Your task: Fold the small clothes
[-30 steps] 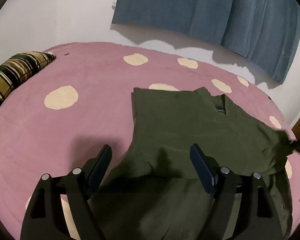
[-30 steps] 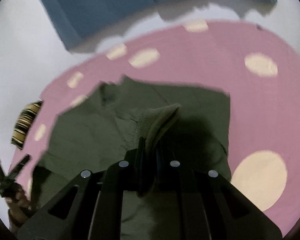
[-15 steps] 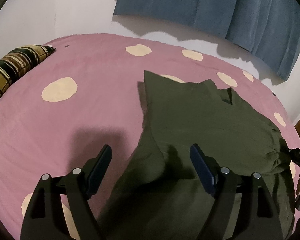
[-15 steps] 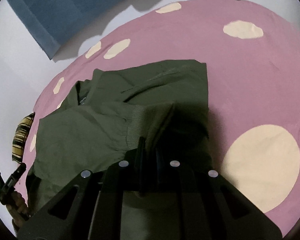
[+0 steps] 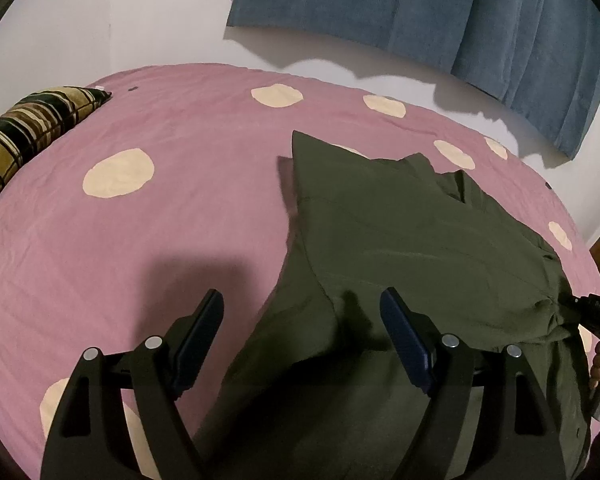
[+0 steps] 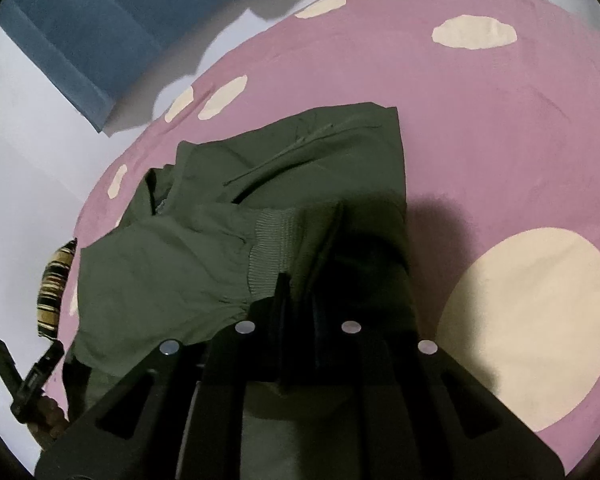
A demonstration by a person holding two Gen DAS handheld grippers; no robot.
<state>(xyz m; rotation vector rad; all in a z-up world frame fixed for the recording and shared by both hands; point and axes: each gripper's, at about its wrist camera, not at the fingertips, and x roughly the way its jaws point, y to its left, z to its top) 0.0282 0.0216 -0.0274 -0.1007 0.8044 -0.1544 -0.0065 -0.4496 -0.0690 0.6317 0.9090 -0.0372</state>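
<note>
While the olive-green jacket (image 5: 400, 248) lies spread on the bed (image 5: 160, 240), over its pink cover with cream dots, the right gripper (image 6: 300, 292) has its fingers pressed together on the ribbed cuff (image 6: 276, 240) of one sleeve. The sleeve is drawn across the jacket's body, most likely so it can be laid inward as a first fold. The left gripper (image 5: 302, 320) hovers just above the jacket's near edge with its fingers wide apart and nothing between them, probably placed to pin or catch the cloth next. No basket, box or other container is in view. A striped pillow (image 5: 28, 128) sits at the far corner, well apart from the jacket.
</note>
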